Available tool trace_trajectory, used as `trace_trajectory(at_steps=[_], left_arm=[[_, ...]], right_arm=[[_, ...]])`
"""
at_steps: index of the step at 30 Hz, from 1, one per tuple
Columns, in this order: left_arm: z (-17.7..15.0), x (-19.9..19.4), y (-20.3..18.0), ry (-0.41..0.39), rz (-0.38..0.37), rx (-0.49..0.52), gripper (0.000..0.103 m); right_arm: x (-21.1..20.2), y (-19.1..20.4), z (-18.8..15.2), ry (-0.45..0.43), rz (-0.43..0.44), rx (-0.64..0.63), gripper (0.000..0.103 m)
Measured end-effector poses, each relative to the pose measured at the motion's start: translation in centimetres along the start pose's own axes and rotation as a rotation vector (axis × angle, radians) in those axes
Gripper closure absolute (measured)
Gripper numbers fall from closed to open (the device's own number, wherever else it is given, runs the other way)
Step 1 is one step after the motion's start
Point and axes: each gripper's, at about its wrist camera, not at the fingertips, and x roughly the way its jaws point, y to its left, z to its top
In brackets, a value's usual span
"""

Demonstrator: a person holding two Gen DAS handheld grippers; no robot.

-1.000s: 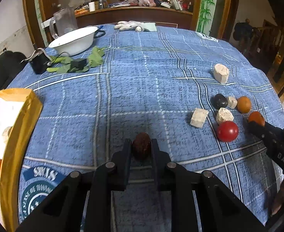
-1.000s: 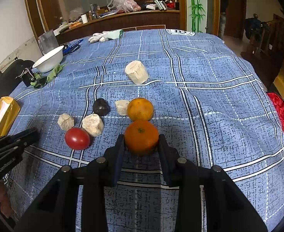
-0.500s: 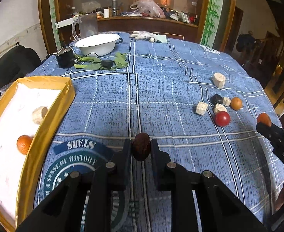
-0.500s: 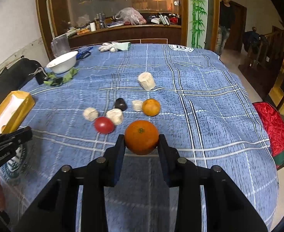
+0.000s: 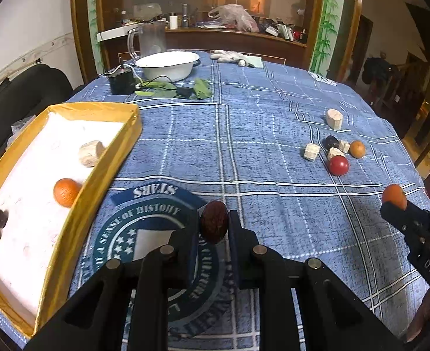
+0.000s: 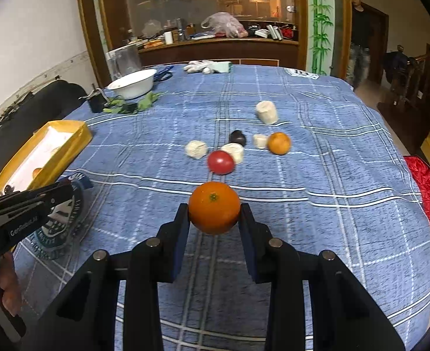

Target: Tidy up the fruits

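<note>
- Since a second ago both grippers have lifted away from the pile and swung left: the yellow-rimmed tray (image 5: 109, 172), then only a sliver at the left wrist view's edge, now fills that view's left side, and the loose fruit has shrunk into the distance.
- The left gripper (image 5: 214, 228) is clamped on a dark reddish-brown fruit (image 5: 214, 225), held clear of the blue checked tablecloth (image 5: 259, 134), just right of the tray's near wall.
- The right gripper (image 6: 214, 218) is closed on an orange (image 6: 214, 207), also off the cloth, trailing well to the right.
- Inside the tray lie another orange (image 5: 65, 192), a pale chunk (image 5: 90, 153), a small dark fruit (image 5: 0, 218) and a pale block at the edge.
- Left on the cloth: a red tomato (image 6: 220, 162), a small orange (image 6: 278, 143), a dark fruit (image 6: 237, 137) and several pale chunks, close together.
- My reading: both are mid-carry; the left gripper looks set to deliver first, with more trips to follow.
</note>
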Motion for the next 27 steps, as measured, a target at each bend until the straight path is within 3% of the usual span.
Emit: trace_trajectory(at_steps=[14,27], left_arm=[[-1.3,-2.0,3.6,-0.025,0.042,-0.078,0.085],[-1.9,-2.5,4.4,-0.018,0.068,-0.090,0.085]], right_arm=[[-0.3,3.8,-1.0,-0.003,0.086,-0.031,0.067],[0.2,6.5,-1.0,0.011,0.186,-0.062,0.067]])
